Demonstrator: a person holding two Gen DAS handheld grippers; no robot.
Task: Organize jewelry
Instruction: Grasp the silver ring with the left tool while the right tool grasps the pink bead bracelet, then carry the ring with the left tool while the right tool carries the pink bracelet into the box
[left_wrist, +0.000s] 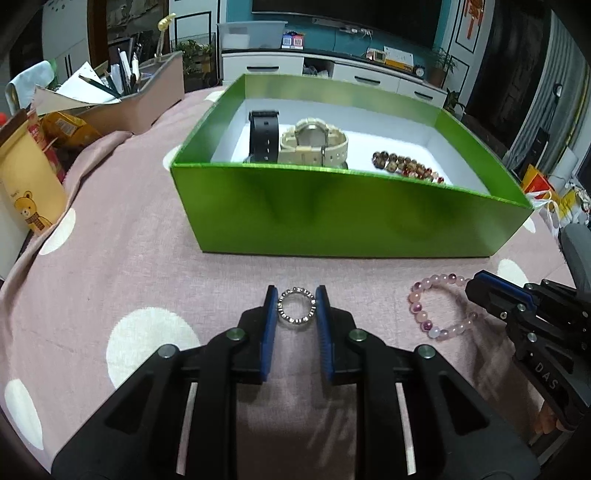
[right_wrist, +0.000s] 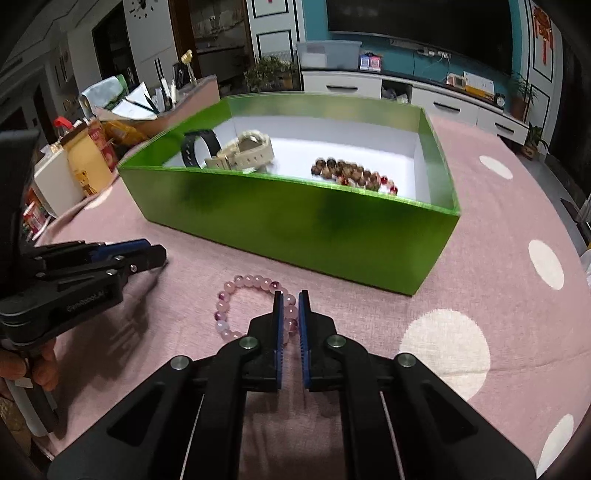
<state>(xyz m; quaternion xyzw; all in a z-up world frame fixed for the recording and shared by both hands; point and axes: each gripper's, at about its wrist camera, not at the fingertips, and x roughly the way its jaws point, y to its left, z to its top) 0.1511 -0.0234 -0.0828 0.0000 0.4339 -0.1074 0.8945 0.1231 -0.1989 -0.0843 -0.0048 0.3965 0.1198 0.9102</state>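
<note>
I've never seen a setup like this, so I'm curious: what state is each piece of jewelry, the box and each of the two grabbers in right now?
Green box: open, no lid.
Black watch: in box, on edge.
Cream watch: in box.
Brown bead bracelet: in box, flat.
Silver ring: on tablecloth, clamped.
Pink bead bracelet: on tablecloth, pinched.
Left gripper: shut on ring.
Right gripper: shut on bracelet.

The right gripper (right_wrist: 290, 308) pinches the pink bead bracelet (right_wrist: 236, 295) before the green box (right_wrist: 295, 229).
</note>
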